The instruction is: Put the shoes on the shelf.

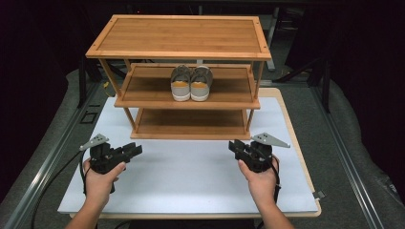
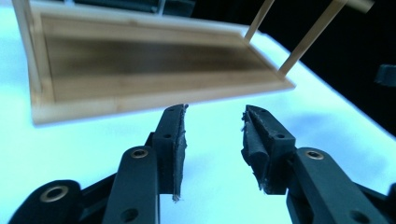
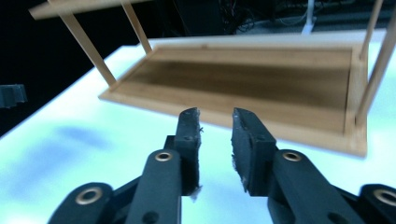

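A three-shelf wooden shoe rack [image 1: 179, 36] stands at the back of the white table top [image 1: 191, 176]. A pair of grey shoes [image 1: 191, 83] with tan heels sits on its middle shelf, heels toward me. My left gripper [image 1: 134, 150] is held low over the table, in front of the rack's left corner, and is open and empty. My right gripper [image 1: 234, 145] hovers in front of the rack's right corner, also open with nothing in it. The left gripper [image 2: 215, 119] faces the bare bottom shelf [image 2: 149, 60]. The right gripper [image 3: 215, 119] looks at that shelf [image 3: 252, 79] too, its jaws closer together.
Thin wooden legs [image 3: 91, 49] rise at the rack's corners. The top shelf is bare. Dark floor and metal rails [image 1: 52, 152] flank the table. A small clip [image 1: 319, 194] lies at the table's right front corner.
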A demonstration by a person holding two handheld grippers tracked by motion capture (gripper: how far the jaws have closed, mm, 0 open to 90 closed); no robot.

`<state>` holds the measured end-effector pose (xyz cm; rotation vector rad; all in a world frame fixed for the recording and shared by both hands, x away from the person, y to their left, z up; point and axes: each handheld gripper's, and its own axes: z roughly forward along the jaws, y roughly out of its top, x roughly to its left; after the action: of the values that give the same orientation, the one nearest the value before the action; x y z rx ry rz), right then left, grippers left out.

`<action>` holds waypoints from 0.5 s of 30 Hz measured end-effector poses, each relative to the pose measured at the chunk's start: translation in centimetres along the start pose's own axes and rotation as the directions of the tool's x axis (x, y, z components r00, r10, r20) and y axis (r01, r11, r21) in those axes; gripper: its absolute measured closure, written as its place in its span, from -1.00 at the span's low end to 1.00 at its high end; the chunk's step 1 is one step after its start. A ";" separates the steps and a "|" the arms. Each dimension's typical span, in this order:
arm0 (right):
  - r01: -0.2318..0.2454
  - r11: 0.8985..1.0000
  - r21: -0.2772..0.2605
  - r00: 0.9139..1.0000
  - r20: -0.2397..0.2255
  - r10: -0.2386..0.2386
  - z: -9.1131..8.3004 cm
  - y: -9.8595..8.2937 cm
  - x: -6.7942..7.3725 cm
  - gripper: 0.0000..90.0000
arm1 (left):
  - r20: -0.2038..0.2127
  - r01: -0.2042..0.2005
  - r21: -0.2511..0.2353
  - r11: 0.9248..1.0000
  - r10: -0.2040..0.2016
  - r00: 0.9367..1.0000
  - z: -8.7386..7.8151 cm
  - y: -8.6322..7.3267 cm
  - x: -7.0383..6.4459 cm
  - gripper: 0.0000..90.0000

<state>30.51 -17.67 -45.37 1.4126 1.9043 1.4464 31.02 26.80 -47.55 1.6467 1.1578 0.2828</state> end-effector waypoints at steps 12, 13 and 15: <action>0.053 0.994 0.100 0.999 -0.013 -0.052 1.4 -6.1 -1.2 0.24 | -0.005 -0.114 0.089 0.989 0.115 0.993 2.5 -4.2 0.1 0.13; 0.073 0.992 0.104 0.997 -0.005 -0.073 1.6 -6.2 -1.1 0.24 | -0.005 -0.124 0.096 0.988 0.125 0.992 2.7 -4.4 0.1 0.13; 0.096 0.990 0.106 0.995 0.003 -0.097 1.9 -6.5 -1.0 0.22 | -0.002 -0.135 0.112 0.985 0.136 0.991 3.1 -4.9 0.2 0.12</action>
<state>29.19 -17.39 -52.06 1.3498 2.0419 1.3111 30.58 24.94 -53.03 1.8278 1.0876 0.3176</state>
